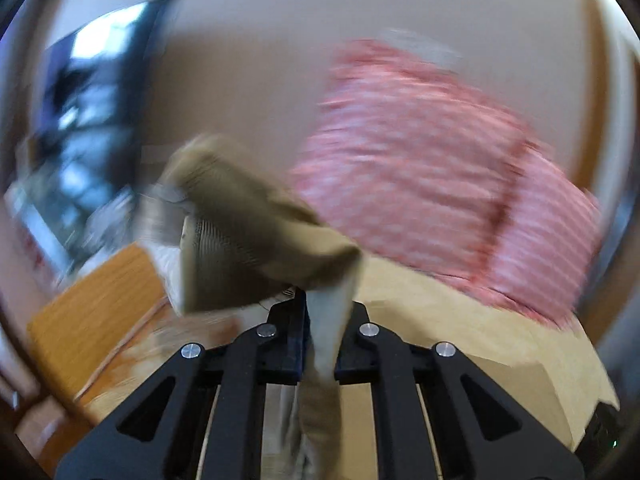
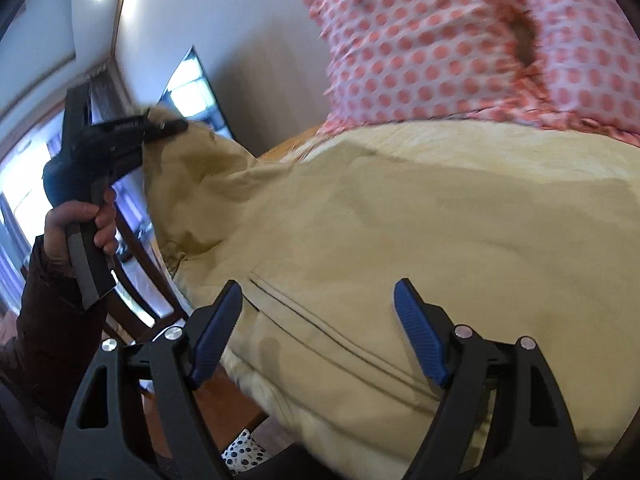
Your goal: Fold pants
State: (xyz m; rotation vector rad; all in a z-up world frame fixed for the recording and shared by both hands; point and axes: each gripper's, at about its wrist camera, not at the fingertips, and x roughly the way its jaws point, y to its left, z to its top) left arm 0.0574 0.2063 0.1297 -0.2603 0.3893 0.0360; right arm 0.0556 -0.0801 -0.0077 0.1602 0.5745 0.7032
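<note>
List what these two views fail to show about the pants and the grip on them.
- Left wrist view: motion blur smears the pants; which part the left gripper pinches is unclear.
- Right wrist view: the pants run out of frame at bottom and right; legs and hems unseen.
- Right wrist view: the right gripper is open; contact with the cloth unclear.

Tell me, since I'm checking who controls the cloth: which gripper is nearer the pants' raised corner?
Left. The left gripper is shut on the raised corner of the pants; the right gripper hangs open over their flat part.
</note>
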